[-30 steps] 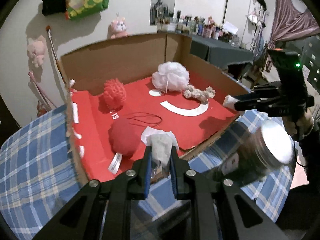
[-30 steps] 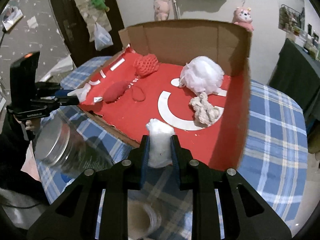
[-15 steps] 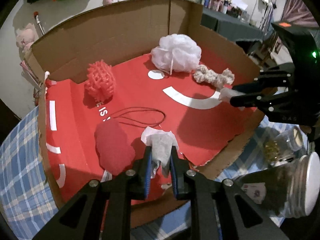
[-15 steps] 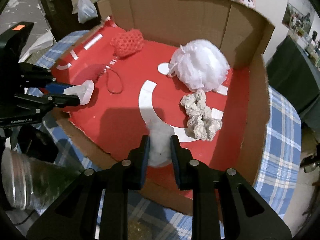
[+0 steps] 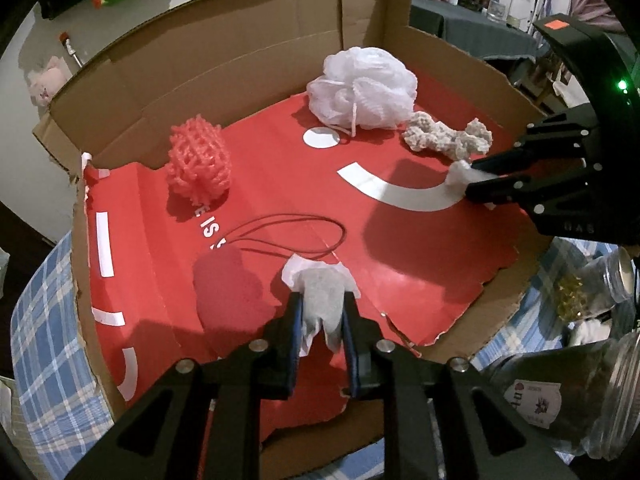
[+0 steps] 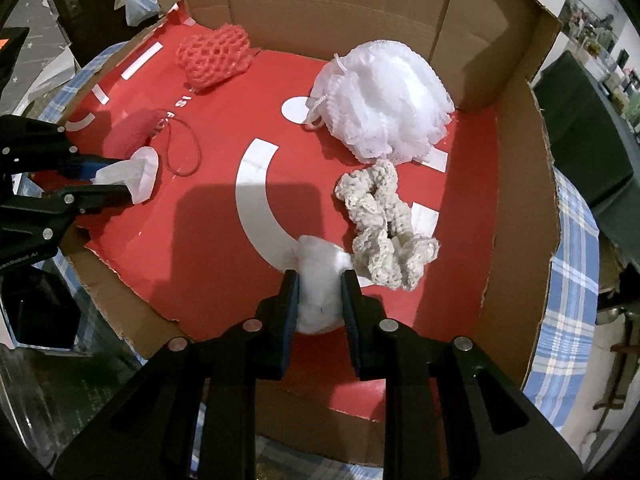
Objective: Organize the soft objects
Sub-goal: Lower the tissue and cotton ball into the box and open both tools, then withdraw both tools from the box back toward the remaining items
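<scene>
While both grippers hang over the open cardboard box, each is clamped on one soft item, so the sorting looks well under way but not finished. In the left wrist view the left gripper has its fingers pressed together on a crumpled white tissue-like wad, held low over the red liner at about 6 o'clock in the box, just beside the dark red pouch and its looped cord. In the right wrist view the right gripper squeezes a white cotton ball at 6 o'clock, close against the beige crocheted scrunchie. Four soft things already lie in the box: the white mesh bath pouf at 1 o'clock, the scrunchie below it, the red net sponge at 11 o'clock, and the pouch at 9 o'clock. Judging by this, what remains is to let go of the two held pieces onto the liner; neither has been released yet. Glass jars stand outside the box on the blue plaid cloth of the counter, and I cannot tell whether more soft items wait there.
</scene>
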Tool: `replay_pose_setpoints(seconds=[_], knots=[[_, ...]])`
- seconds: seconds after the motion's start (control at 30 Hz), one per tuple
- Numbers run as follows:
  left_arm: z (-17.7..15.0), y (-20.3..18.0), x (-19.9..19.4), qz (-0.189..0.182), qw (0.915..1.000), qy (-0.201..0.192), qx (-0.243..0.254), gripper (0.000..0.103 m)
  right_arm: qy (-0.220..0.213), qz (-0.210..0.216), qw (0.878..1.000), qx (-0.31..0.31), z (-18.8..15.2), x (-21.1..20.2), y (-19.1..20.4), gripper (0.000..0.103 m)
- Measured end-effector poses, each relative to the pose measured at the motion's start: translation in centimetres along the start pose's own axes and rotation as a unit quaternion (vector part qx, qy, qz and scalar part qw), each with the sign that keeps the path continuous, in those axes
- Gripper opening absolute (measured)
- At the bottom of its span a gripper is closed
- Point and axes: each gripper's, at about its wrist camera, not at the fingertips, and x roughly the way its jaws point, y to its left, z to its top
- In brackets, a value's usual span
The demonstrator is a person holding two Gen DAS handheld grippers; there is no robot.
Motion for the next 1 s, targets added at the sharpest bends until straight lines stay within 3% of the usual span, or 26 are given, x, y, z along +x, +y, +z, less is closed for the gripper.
replay_pose_setpoints(seconds=[0.37,0.5,0.7,0.77,0.8,0.87,1.0], knots=[[0.0,-0.6,0.1,0.002,1.0,-0.001,0.006,0.032,0.006,-0.003,1.0,0.005,0.5,0.5,0.5,0.026],[0.0,-0.7,-0.4,-0.002,0.9999,-0.013,0.002,0.046,0.008,-0.002,1.0,0.006,0.4,0.7,0.5,0.026],[-0.3,-1.0,-2.2,-0.007,0.9992,-0.04,-0.004,0.059,0.006,0.002,1.0,0.01,0.2,0.2,0.5,0.027],[-0.5,-1.3,-3.0,-0.008,0.9986,-0.052,-0.004,0.063,0.003,0.002,1.0,0.009,0.0,-0.2,0.6,0.042],[-0.7,-1.5,-3.4,-0.007,0.9983,-0.058,-0.005,0.065,-0.002,0.002,1.0,0.009,0.0,-0.6,0.7,0.067],[-1.1,-1.9,-4.3,-0.006,0.9975,-0.07,-0.009,0.066,-0.017,0.01,1.0,0.004,-0.2,-1.3,1.1,0.069],[-1.9,-2.2,-5.8,0.001,0.9957,-0.09,-0.021,0.071,-0.035,-0.02,0.999,0.0,-0.5,-3.0,1.8,0.069]])
